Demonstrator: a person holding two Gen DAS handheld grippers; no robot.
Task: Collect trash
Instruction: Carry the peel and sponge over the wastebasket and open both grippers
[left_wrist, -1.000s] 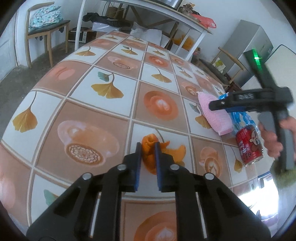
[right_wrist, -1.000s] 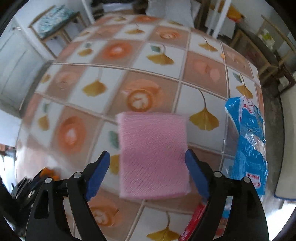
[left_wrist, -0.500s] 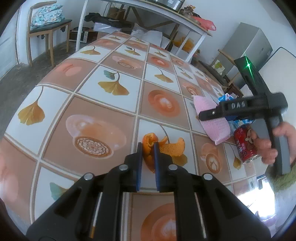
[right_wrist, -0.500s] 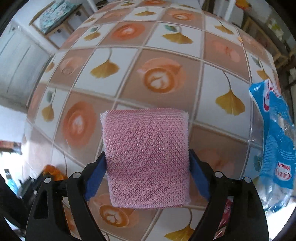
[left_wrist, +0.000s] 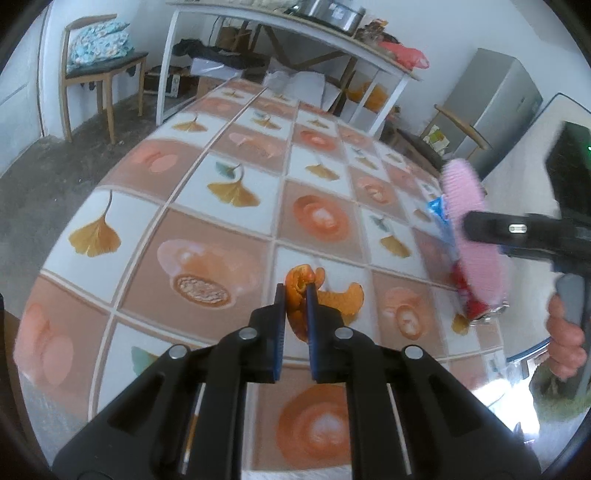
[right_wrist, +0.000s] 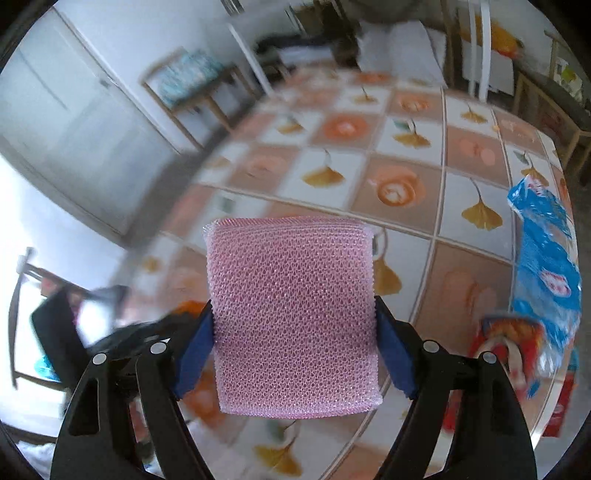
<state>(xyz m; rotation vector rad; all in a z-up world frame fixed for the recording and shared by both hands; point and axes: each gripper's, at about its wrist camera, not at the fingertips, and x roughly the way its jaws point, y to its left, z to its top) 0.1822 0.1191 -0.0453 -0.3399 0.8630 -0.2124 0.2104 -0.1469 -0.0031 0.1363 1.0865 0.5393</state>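
Left tongs, seen from the left wrist, are clenched on a piece of orange peel, which sticks up between the blue pads; whether it is lifted off the table cannot be told. A second curl of peel lies on the patterned cloth just beside it to the right. Farther right, the right tongs are held up above the table edge by a hand, carrying a pink mesh sponge edge-on. Behind and below the sponge are a blue wrapper and a red can, lying on the table near its right edge

From the right wrist, the right tongs grasp the pink mesh sponge by its two side edges, flat face to the camera, raised above the table. The blue wrapper lies at the right edge of the table, with the red can just below it, blurred. The left tongs show as a dark blur at lower left
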